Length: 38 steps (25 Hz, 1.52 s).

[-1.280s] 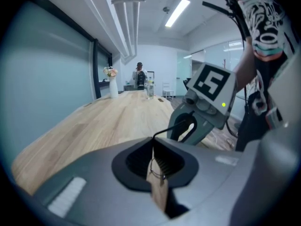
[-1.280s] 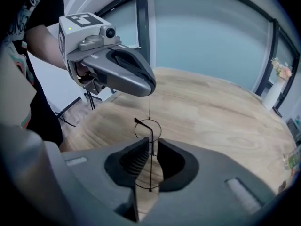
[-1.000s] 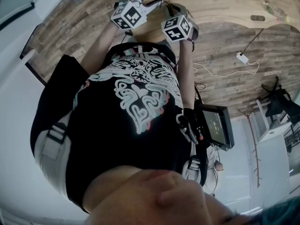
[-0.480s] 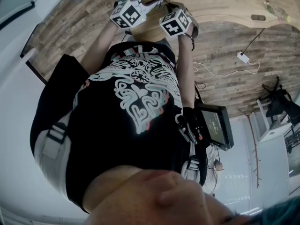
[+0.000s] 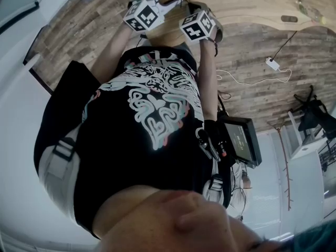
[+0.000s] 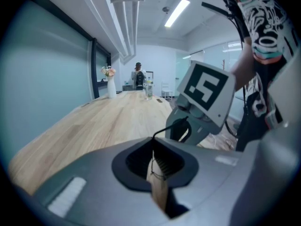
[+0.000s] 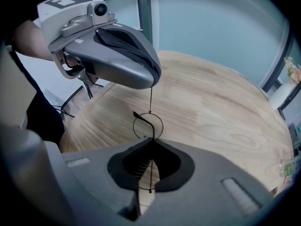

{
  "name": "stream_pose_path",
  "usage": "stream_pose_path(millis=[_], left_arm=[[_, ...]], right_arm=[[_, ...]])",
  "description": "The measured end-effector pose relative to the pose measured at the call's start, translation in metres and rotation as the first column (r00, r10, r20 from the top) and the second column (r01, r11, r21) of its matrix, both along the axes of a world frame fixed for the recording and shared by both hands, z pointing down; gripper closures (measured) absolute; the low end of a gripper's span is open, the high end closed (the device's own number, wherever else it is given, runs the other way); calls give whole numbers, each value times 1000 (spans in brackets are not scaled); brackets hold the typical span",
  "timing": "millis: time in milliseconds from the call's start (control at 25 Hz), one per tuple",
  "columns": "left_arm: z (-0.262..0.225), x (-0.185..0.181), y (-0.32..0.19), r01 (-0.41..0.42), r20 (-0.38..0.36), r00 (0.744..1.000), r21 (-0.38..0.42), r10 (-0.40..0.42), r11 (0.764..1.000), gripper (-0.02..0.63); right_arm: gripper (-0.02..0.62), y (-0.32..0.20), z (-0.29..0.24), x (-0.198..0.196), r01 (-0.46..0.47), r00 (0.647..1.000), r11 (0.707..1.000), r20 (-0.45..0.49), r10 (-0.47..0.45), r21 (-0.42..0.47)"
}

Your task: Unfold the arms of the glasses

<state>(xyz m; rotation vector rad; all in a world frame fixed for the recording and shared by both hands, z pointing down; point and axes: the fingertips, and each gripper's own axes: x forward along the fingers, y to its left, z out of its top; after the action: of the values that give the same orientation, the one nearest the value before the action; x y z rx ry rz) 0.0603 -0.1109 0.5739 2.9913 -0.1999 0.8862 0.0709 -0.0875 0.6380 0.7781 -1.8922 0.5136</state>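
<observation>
Thin black wire-rimmed glasses (image 7: 142, 118) hang in the air between my two grippers, above the wooden table (image 7: 221, 107). A round lens and a dark arm tip show just beyond my right gripper (image 7: 150, 144), whose jaws are shut on the frame. A thin wire runs up from the lens into my left gripper (image 7: 151, 83). In the left gripper view, the left gripper (image 6: 154, 150) is shut on a wire part of the glasses (image 6: 165, 130) that leads toward the right gripper (image 6: 205, 102). In the head view both grippers (image 5: 143, 16) (image 5: 198, 26) sit close together at the table's edge.
A long light wooden table (image 6: 94, 121) stretches away, with a vase of flowers (image 6: 111, 81) and bottles at its far end, where a person stands. The wearer's torso fills the head view. A white cable and adapter (image 5: 271, 64) lie on the wood-plank floor.
The right gripper has shifted slightly up and toward the left gripper, closing the gap between the cubes. In the last half second nothing visibly moved.
</observation>
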Motion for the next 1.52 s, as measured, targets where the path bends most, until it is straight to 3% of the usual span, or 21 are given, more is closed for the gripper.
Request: stream_pose_path(millis=[440, 600, 840, 1080, 1280, 1520], left_arm=[[-3, 0, -3, 23, -4, 1000, -29, -23, 999, 609], [-4, -3, -11, 52, -13, 999, -40, -52, 998, 609], [-3, -16, -27, 151, -46, 986, -123, -158, 981, 609], [-4, -13, -31, 184, -64, 979, -149, -195, 972, 609], [-4, -15, -38, 211, -79, 971, -180, -228, 961, 609], [-5, -18, -47, 234, -100, 961, -198, -257, 952, 609]], right_arm=[[594, -1, -14, 7, -53, 997, 992, 59, 47, 111], [594, -8, -33, 10, -111, 989, 975, 119, 89, 191], [594, -16, -58, 15, -202, 960, 940, 247, 134, 275], [594, -16, -75, 23, -294, 899, 906, 409, 154, 304], [594, -17, -90, 33, -379, 827, 874, 534, 174, 303], [594, -19, -101, 40, -453, 751, 847, 631, 194, 279]])
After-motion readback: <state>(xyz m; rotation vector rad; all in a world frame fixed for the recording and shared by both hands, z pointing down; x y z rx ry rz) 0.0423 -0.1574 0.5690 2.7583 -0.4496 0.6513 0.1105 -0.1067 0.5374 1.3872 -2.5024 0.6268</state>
